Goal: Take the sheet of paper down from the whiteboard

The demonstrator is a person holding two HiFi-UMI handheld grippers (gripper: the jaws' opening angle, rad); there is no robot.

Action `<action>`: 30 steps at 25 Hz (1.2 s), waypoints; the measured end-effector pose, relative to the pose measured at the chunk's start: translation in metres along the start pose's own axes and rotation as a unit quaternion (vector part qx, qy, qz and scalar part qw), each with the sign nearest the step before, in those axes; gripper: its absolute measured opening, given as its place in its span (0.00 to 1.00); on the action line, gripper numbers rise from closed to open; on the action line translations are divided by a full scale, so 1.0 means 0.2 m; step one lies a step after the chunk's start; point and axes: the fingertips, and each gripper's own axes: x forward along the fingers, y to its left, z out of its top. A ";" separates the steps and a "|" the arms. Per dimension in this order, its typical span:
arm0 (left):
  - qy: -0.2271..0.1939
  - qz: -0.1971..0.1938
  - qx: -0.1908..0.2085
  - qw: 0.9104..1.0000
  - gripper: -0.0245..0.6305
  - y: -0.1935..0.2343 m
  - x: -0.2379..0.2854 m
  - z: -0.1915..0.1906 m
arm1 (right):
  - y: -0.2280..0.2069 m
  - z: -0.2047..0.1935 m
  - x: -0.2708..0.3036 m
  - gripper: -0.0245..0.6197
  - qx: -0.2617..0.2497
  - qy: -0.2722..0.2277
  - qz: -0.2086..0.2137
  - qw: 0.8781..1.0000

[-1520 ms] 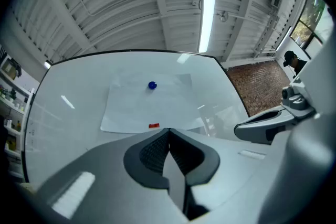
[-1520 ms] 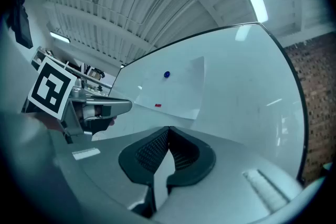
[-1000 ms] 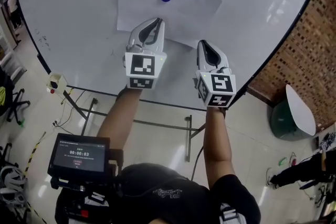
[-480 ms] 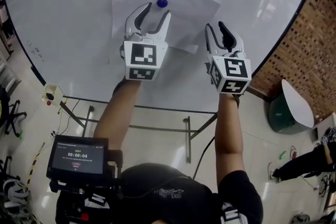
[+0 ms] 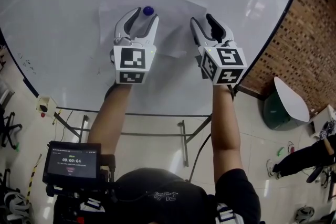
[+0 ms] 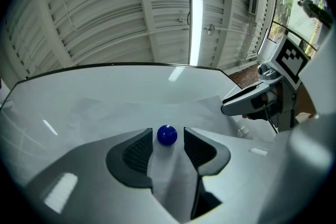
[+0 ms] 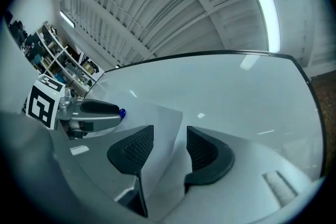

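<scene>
The head view looks steeply down from above the person onto the whiteboard (image 5: 58, 23), with arms and floor (image 5: 257, 134) below. The left gripper view sits close behind the left tongs (image 6: 167, 139), facing up the board toward the ceiling (image 6: 105, 8). The right gripper view does likewise behind the right tongs (image 7: 169, 131), which are opening, the paper's (image 7: 160, 118) edge showing in the gap. All three share the paper and blue magnet (image 5: 148, 10). Each gripper view catches the other tongs at its side.
</scene>
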 end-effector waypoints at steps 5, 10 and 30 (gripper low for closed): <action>-0.006 0.000 -0.001 1.000 0.31 -0.01 0.01 0.03 | -0.01 0.06 0.02 0.35 -0.006 0.003 0.009 1.000; -0.011 0.007 0.004 1.000 0.26 -0.01 -0.01 0.04 | -0.03 0.06 -0.01 0.26 -0.022 0.004 0.000 1.000; 0.006 0.009 0.022 1.000 0.22 -0.03 0.01 0.01 | 0.03 0.11 -0.09 0.06 -0.046 -0.032 -0.031 0.998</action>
